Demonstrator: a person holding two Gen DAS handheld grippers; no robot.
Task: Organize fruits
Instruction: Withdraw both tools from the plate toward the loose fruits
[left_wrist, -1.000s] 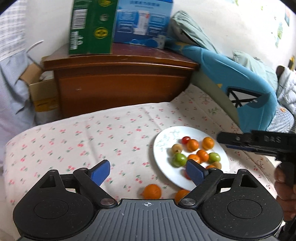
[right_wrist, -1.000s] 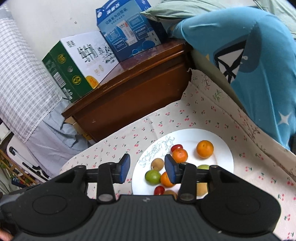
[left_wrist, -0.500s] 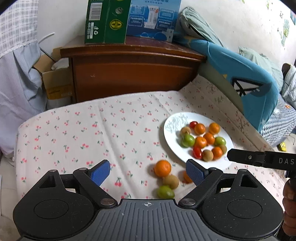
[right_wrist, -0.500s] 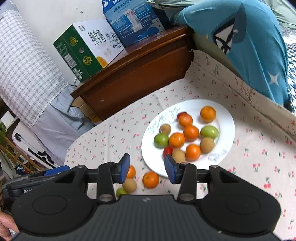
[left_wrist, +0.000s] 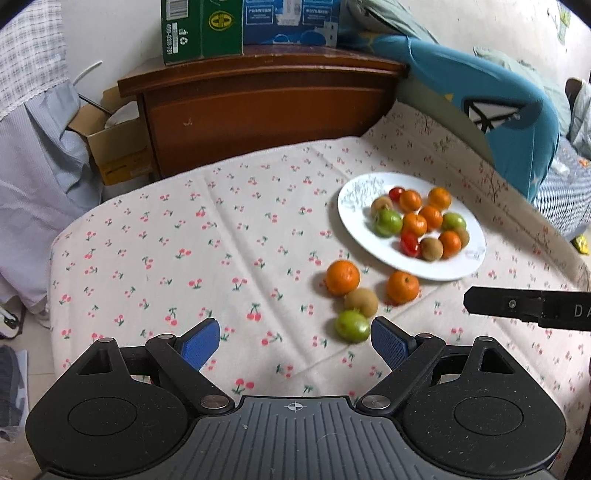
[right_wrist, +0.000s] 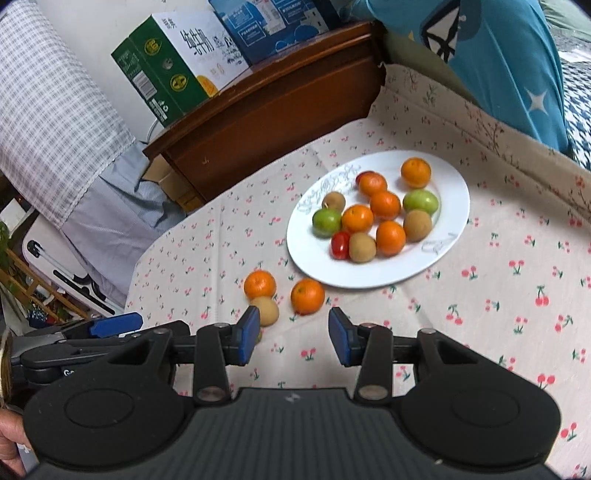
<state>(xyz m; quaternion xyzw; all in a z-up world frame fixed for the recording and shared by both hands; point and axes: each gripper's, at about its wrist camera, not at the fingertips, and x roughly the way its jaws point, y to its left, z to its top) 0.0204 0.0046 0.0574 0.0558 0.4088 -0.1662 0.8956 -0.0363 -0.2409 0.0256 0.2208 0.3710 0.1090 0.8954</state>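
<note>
Plate (right_wrist: 448, 242) holds roughly eleven fruits — oranges, green, brown, red ones.

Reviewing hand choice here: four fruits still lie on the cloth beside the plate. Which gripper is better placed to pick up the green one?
Probably left. The left gripper is open, with the green fruit just inside its right finger. In the right wrist view, the right gripper is open too, but that fruit is almost hidden behind its left finger.

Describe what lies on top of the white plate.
The white plate holds five oranges, two green fruits, three brown fruits and a red tomato; a second red one peeks out behind an orange. Anything beneath the pile is covered.
</note>
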